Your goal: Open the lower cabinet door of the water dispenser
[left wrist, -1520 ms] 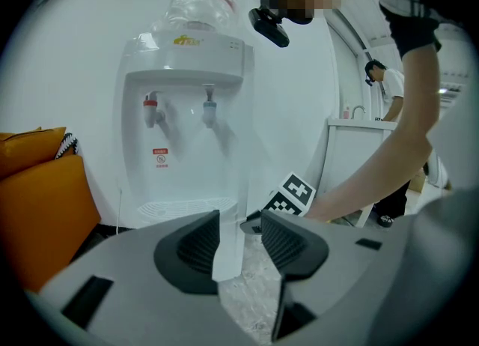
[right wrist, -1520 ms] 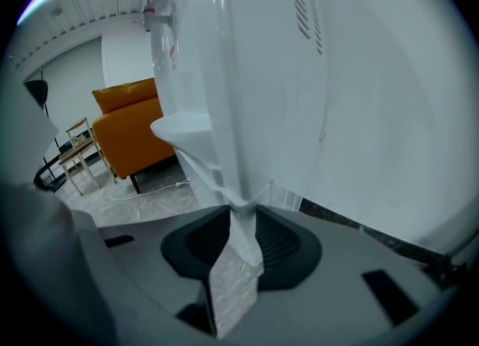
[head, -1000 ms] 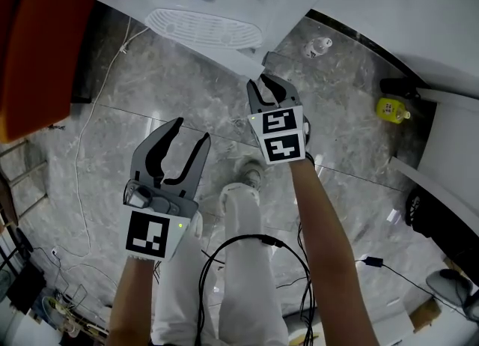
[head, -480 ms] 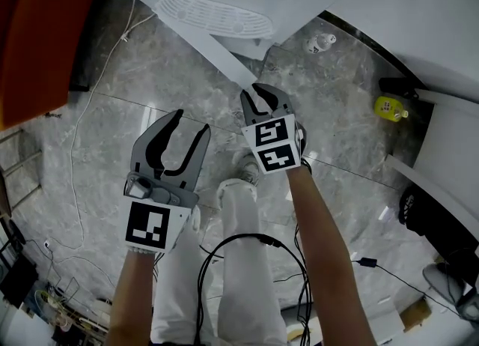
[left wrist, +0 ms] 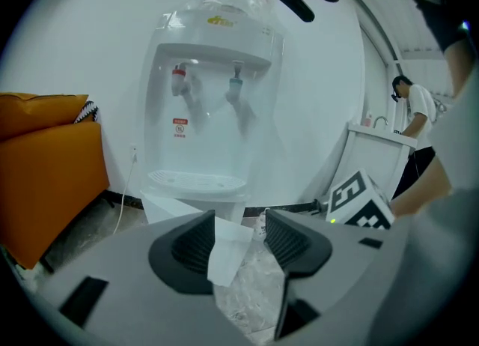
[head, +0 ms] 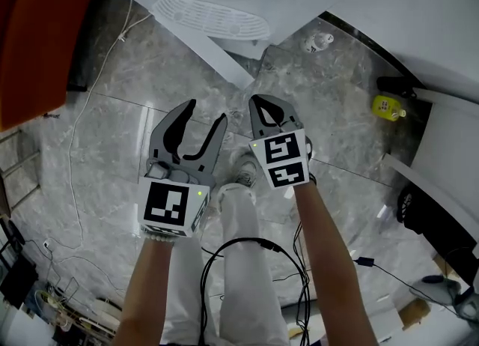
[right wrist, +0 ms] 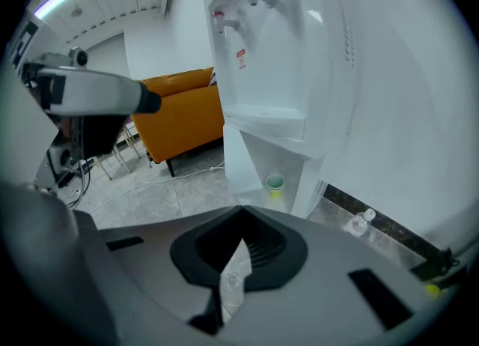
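We face the water dispenser (left wrist: 213, 112), which stands against the wall (left wrist: 82, 37). A sofa (left wrist: 45, 165) sits to its left, and a cable (head: 82, 135) trails across the floor (head: 135, 75) between them. The lower cabinet door (head: 224, 61) stands open toward us, and inside the cabinet is a cup (right wrist: 275, 184). Right of the dispenser a bottle (head: 320, 42) sits on the floor near the wall, with a small container (head: 391, 107) farther right.
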Demonstrator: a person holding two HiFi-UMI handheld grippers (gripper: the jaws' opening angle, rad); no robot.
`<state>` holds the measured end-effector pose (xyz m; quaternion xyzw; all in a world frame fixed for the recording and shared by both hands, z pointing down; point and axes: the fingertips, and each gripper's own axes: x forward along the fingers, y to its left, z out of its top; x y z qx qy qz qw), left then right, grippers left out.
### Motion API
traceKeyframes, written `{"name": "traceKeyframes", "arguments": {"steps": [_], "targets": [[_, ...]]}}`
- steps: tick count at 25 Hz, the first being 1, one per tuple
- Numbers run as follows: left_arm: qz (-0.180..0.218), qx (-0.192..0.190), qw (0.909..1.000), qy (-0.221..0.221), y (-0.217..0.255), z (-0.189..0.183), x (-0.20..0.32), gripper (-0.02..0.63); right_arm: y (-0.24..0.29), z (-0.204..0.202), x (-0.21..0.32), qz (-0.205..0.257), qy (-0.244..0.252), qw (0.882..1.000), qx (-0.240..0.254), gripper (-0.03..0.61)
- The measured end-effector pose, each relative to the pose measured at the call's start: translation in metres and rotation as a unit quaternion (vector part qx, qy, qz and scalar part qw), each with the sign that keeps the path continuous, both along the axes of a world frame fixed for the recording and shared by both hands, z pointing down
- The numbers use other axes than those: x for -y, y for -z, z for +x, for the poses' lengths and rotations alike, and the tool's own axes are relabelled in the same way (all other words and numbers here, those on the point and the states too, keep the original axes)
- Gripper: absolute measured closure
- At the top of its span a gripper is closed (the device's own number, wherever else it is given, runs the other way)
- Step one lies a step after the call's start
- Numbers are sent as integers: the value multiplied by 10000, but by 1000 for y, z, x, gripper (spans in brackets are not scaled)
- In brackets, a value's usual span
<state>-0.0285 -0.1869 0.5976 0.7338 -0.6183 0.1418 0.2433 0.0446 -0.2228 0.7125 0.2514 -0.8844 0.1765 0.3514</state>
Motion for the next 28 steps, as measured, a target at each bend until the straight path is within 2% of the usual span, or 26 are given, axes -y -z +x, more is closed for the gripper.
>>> {"name": "traceKeyframes", "arguments": {"steps": [4, 7, 16, 24, 28], "targets": [[-215, -79, 9997, 29, -22, 17, 16, 383, 24, 22, 0, 61, -257, 9995, 154, 575], [-460, -174, 9987, 137, -41, 25, 27, 328, 36, 40, -4, 71, -346, 9991, 221, 575], [-1060, -183, 9891, 1007, -92, 20, 49, 279, 50, 91, -11, 33, -544, 9983, 188, 575], [-1231, -248, 9835, 1303, -111, 23, 66, 268, 50, 110, -16, -63, -623, 9979, 143, 575], [-1202, -111, 9851, 1226, -114, 26, 71, 268, 50, 108, -20, -103, -646, 9977, 153, 575]]}}
